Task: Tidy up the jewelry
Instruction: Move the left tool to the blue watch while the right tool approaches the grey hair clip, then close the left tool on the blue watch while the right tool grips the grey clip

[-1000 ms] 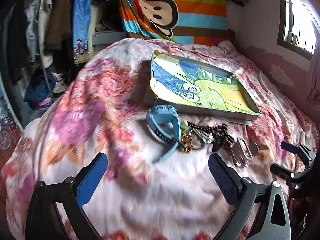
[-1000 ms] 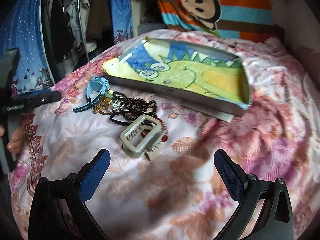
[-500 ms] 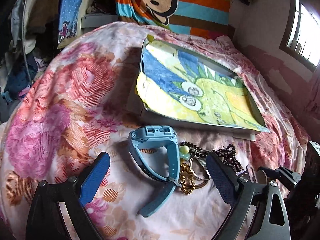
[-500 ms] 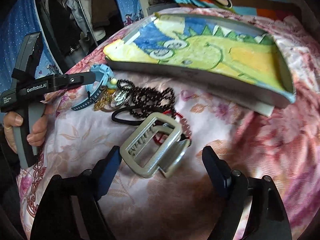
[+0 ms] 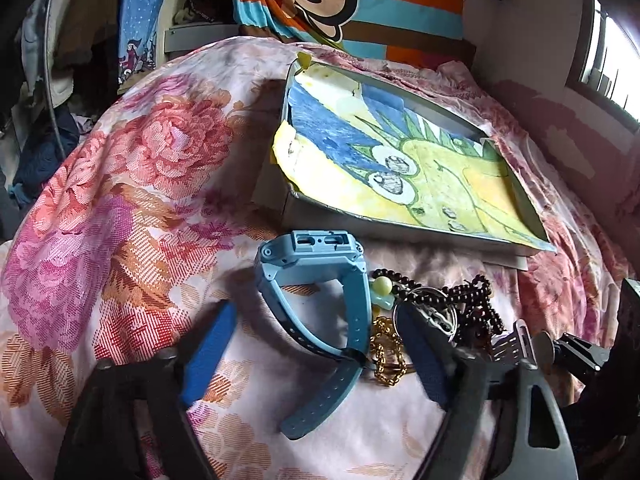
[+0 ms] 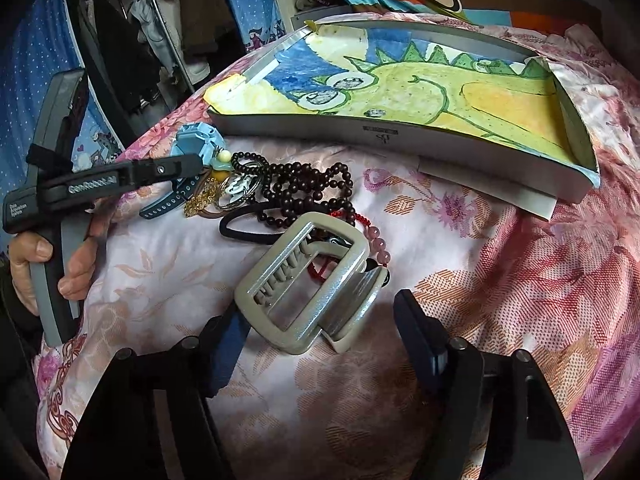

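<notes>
A pile of jewelry lies on the floral bedspread in front of a shallow grey box lid [image 5: 404, 236] lined with a dinosaur drawing. A blue watch [image 5: 316, 264] lies between the fingers of my open left gripper [image 5: 316, 344]. Beside it are a gold chain [image 5: 386, 354], key rings and dark beads [image 5: 476, 308]. In the right wrist view a silver-grey hair claw [image 6: 308, 288] lies between the fingers of my open right gripper [image 6: 320, 344], touching neither. Dark beads [image 6: 304, 188], a black hair tie [image 6: 244, 228] and the watch [image 6: 192, 140] lie behind it.
The box lid [image 6: 400, 136] stands just behind the pile. The left gripper's handle and the hand holding it [image 6: 52, 208] show at the left. A striped monkey blanket [image 5: 360, 4] hangs at the back; clothes hang at the left; a window is at the right.
Both grippers have moved forward and down toward the pile. The left now straddles the blue watch, the right straddles the hair claw. Both stay open.
</notes>
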The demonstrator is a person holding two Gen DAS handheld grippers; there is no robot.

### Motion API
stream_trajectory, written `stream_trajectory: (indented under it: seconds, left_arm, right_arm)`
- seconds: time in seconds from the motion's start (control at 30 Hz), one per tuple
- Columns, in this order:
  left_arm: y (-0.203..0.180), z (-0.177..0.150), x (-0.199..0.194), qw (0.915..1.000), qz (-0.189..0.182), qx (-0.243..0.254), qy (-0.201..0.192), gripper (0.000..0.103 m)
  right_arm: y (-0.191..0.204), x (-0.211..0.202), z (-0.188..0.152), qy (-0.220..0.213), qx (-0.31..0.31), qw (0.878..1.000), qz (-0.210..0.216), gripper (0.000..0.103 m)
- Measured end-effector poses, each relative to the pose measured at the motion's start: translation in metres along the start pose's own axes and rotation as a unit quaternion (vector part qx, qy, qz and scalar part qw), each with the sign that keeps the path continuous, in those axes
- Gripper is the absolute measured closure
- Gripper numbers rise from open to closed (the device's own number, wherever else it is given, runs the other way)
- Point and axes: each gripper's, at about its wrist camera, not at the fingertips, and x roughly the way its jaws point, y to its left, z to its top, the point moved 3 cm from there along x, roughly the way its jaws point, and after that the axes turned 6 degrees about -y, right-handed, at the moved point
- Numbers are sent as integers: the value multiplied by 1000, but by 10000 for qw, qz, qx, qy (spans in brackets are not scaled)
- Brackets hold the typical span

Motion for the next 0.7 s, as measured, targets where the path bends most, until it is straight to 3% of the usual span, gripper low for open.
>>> stream_trajectory:
  seconds: [0.17, 0.4, 0.7]
  left_arm:
    - [1, -2, 0, 10000, 9, -83, 3, 47]
    - [-1, -8, -2, 9997, 32, -259, -34, 71]
    - [-10, -11, -11, 9991, 39, -417, -24, 88]
  right_arm:
    - [-1, -2, 0, -105, 58, 9999, 29, 38]
    - [-3, -4, -2, -207, 139, 9996, 92, 53]
    - [-3, -6, -3, -262, 163, 9994, 130, 54]
